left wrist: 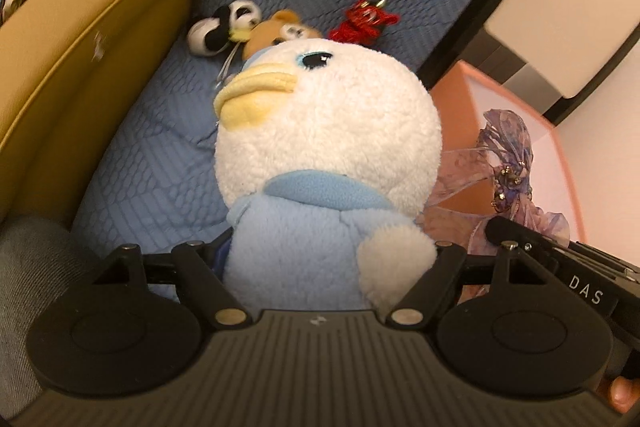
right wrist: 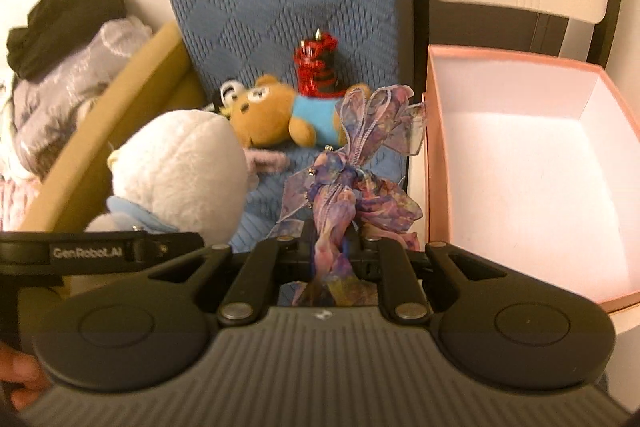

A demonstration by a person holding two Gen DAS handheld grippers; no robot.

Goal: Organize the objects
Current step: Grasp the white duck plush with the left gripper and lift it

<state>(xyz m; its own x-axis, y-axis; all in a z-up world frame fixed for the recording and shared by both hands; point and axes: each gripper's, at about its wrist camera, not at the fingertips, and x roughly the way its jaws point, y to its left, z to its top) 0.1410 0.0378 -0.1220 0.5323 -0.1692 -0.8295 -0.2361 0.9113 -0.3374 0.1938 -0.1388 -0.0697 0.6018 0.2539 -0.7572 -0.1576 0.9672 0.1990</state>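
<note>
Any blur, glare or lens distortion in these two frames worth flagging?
Left wrist: fisheye bends the yellow edge; the duck plush is fairly sharp, the small toys behind soft. Right wrist: mild blur on the bear; the pink box interior is brightly lit.

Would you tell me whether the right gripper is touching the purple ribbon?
Touching: the right wrist view shows the right gripper shut on the purple ribbon.

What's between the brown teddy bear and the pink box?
In the right wrist view, the purple ribbon bow held in the right gripper lies between the teddy bear and the pink box.
</note>
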